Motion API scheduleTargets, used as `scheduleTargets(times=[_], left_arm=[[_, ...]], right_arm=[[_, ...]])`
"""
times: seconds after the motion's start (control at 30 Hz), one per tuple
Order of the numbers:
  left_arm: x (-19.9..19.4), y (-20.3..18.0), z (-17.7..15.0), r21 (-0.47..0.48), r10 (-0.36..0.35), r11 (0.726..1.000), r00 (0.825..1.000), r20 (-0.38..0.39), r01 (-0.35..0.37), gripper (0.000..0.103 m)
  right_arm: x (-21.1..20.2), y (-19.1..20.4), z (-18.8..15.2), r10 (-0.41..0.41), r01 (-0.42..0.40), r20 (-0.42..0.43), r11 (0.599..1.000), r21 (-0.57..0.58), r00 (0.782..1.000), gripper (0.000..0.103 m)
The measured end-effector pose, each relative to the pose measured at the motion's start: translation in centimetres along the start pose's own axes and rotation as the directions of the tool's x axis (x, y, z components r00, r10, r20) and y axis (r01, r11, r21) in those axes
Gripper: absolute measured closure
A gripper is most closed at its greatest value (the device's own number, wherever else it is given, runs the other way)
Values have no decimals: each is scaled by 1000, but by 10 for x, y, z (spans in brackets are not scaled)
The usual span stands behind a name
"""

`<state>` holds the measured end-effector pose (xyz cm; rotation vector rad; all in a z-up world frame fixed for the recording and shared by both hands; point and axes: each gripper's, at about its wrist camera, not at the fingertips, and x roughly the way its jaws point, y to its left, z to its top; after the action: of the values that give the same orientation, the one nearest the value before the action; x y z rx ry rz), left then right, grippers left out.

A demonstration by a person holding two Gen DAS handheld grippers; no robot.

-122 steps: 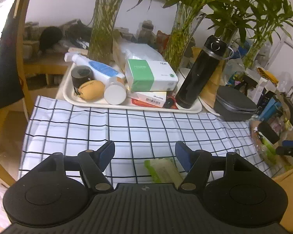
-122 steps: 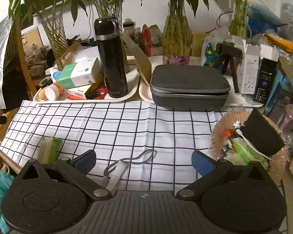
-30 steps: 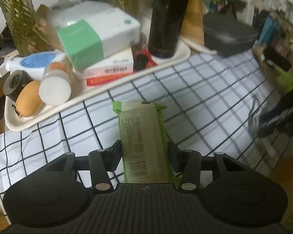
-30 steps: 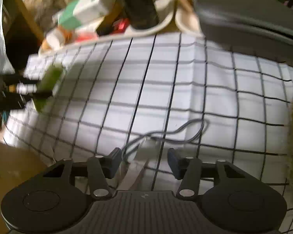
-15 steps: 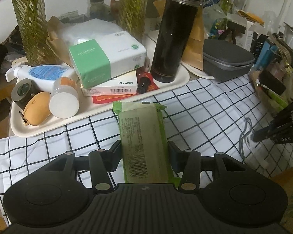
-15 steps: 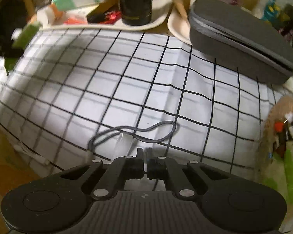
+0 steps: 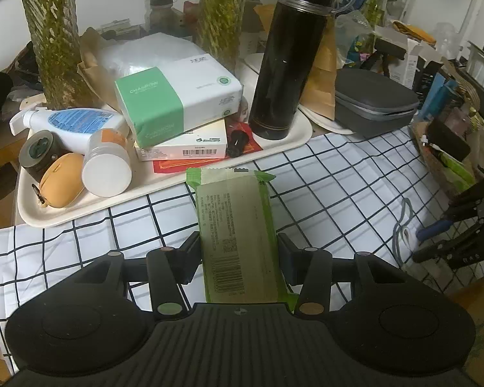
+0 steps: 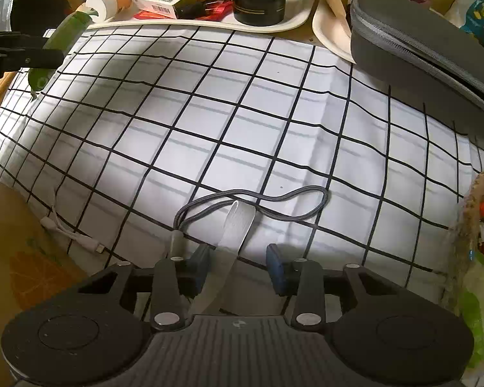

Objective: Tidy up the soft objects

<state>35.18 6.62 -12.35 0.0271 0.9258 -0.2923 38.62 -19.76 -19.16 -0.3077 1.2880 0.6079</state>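
My left gripper (image 7: pixel 238 251) is shut on a green wipes pack (image 7: pixel 238 225), held barcode side up above the checked cloth (image 7: pixel 338 187), just in front of the cream tray (image 7: pixel 48 222). The right wrist view shows that gripper and the pack (image 8: pixel 64 32) at the far left. My right gripper (image 8: pixel 237 258) points steeply down at the cloth's near edge, its jaws opening. A pale grey strap (image 8: pixel 238 222) lies between the jaws, closer to the left pad, and neither pad presses on it. A looped grey cable (image 8: pixel 293 196) lies across the strap.
The tray holds a green-and-white tissue box (image 7: pixel 177 96), a black flask (image 7: pixel 287 64), a spray bottle and small jars. A grey zip case (image 8: pixel 419 48) sits at the back right. A cluttered wicker basket (image 8: pixel 464 209) stands at the right. A white cable (image 8: pixel 71 232) hangs over the near edge.
My right gripper shut over the strap half a second ago and has since parted again. The left gripper keeps the pack, lifted off the cloth since the earliest frame.
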Motion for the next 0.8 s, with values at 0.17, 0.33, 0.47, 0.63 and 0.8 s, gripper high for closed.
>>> scheduleTargets(times=[0.17,0.33,0.47,0.63,0.8], left_arm=[[0,0,0,3,0,1000,1000,-1,0,55],[-1,1,0,-7,0,1000,1000,4,0,55],[-4,1,2,-22,-16,1000,1000,14,16,55],[-11,0,4,-33,-34,999,999,33,35,55],[-26,-4,7,-37,-33,999,997,64,36,55]], right_arm=[[0,-5,0,-33,32,-3,999,-9,999,77],[-1,-12,-5,-169,169,9,984,-48,986,77],[-4,-23,-10,-146,147,25,988,-35,989,77],[-4,-29,-17,-97,99,49,995,-32,994,87],[-10,-29,-21,-69,68,81,998,16,994,88]])
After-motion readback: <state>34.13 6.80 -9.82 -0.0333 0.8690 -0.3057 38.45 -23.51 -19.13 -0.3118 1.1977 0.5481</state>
